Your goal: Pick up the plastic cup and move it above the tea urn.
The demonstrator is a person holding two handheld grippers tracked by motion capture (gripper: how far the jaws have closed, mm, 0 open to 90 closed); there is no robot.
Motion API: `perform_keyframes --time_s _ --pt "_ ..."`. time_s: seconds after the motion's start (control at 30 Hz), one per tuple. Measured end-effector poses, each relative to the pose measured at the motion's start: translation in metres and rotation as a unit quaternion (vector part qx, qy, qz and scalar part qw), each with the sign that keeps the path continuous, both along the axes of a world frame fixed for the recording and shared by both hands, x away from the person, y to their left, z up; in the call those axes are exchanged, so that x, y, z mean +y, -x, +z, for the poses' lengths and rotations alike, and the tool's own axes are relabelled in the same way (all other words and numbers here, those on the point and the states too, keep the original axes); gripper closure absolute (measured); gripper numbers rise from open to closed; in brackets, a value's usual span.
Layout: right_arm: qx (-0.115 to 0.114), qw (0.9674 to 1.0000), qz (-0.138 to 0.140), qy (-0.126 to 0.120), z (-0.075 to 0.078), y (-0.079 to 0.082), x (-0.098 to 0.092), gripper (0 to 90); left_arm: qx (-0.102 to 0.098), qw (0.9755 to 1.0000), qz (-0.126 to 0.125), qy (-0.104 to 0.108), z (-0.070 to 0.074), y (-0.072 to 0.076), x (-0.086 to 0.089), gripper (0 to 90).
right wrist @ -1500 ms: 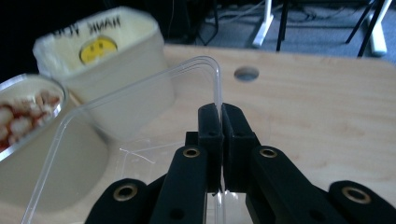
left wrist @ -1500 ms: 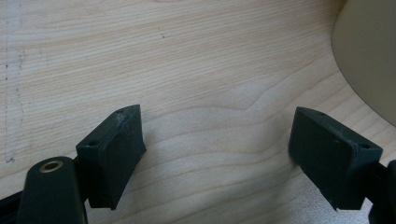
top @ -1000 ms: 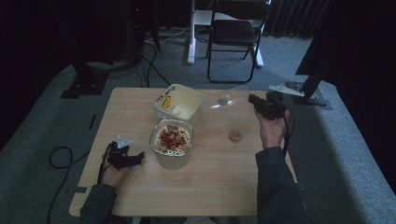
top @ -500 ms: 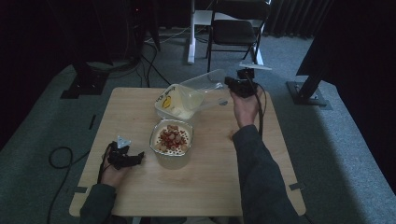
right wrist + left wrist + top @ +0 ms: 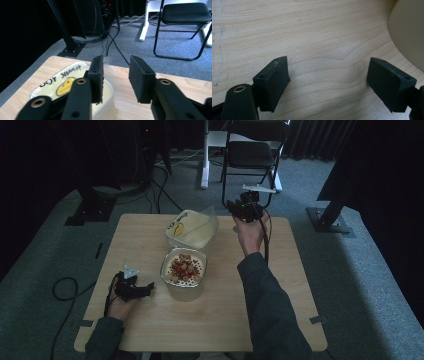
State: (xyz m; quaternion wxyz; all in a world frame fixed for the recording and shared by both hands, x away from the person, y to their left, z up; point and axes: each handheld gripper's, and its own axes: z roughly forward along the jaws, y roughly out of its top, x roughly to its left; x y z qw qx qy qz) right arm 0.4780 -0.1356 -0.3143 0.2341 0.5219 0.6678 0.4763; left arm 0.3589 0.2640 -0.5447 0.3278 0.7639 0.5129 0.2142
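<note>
A clear tub (image 5: 183, 287) of cereal with red bits stands mid-table. Behind it a pale tub (image 5: 202, 239) carries a clear lid (image 5: 192, 222) with a yellow smiley, lying tilted on its rim. My right gripper (image 5: 234, 210) hovers just right of that lid's raised corner. Its jaws have just been opening, and in the right gripper view the right gripper (image 5: 116, 65) stands apart, with the lid (image 5: 62, 80) low at the left and no pad pressing on it. My left gripper (image 5: 148, 288) rests on the table left of the cereal tub. The left gripper (image 5: 328, 67) is open over bare wood.
The wooden table (image 5: 150, 330) has free room at the front and right. Behind its far edge stand a black folding chair (image 5: 252, 150) and a white post (image 5: 205, 155). Cables and black stand feet (image 5: 90, 210) lie on the grey carpet.
My right gripper swung from the table's right side to the back tub, bringing the clear lid. The lid now lies on the tub and the jaws have parted. The left gripper kept still.
</note>
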Motion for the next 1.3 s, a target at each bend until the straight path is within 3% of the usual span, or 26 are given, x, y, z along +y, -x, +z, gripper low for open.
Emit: perform_keyframes --time_s 0.2,0.57,0.77,0.97,1.23,1.3 --pt "-0.008 0.9999 -0.005 0.008 -0.004 0.011 -0.021 57.6 0.0 1.0 0.0 -0.001 0.0 0.0 0.0 18.5" --pt "0.004 0.9991 -0.005 0.043 -0.026 0.027 -0.06 54.1 0.0 1.0 0.0 -0.006 0.0 0.0 -0.001 18.5" --pt "0.018 0.9973 -0.007 0.071 -0.049 0.041 -0.082 49.8 0.0 0.9999 0.0 -0.012 0.0 0.0 -0.002 18.5" --pt "0.033 0.9964 0.008 0.078 -0.076 0.062 -0.107 47.0 -0.001 0.9999 0.0 -0.014 0.0 0.0 -0.002 18.5" --pt "0.043 0.9973 0.008 0.059 -0.111 0.088 -0.136 39.8 0.001 0.9999 0.001 -0.013 0.0 0.0 -0.002 18.5" --pt "0.045 0.9973 0.009 0.057 -0.121 0.094 -0.141 34.1 0.001 0.9999 0.001 -0.014 0.0 0.0 -0.002 18.5"
